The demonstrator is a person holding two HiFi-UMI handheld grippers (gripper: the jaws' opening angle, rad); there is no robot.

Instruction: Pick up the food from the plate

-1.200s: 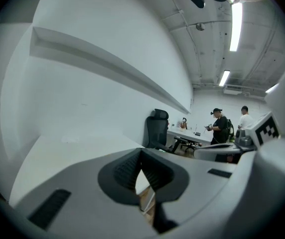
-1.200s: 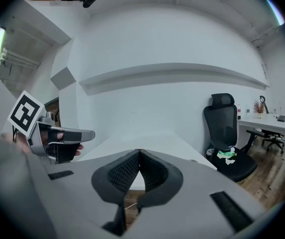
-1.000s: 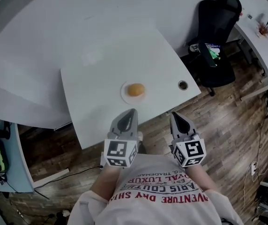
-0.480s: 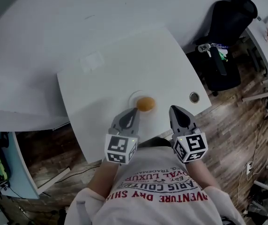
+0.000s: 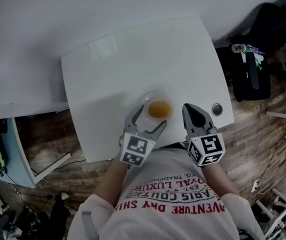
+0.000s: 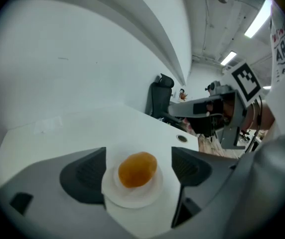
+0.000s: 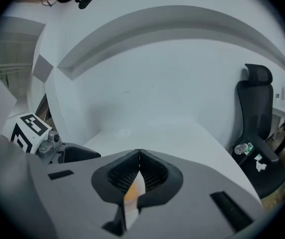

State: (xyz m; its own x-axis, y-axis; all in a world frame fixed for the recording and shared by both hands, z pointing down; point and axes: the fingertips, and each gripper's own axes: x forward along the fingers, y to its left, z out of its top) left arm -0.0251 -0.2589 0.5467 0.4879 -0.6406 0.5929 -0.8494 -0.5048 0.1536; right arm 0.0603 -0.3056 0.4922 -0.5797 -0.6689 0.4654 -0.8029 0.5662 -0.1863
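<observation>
A round orange piece of food [image 5: 159, 109] lies on a small white plate [image 5: 147, 98] near the front edge of the white table [image 5: 113, 79]. My left gripper [image 5: 147, 120] is just short of the plate and its jaws are opening. In the left gripper view the food [image 6: 137, 169] on the plate [image 6: 132, 199] sits between the two pads [image 6: 85, 172] with a gap on each side. My right gripper [image 5: 192, 110] is to the right of the plate, jaws shut with nothing in them [image 7: 139, 156].
A round cable hole [image 5: 216, 109] is in the table just right of the right gripper. A black office chair [image 5: 263, 44] stands off the table's right side. A faint pale patch [image 5: 103, 48] lies at the table's far side. Wood floor lies beyond the front edge.
Both grippers have come forward from off the table edge up to the plate. The left jaws, shut before, now stand apart. The right jaws stay shut.
</observation>
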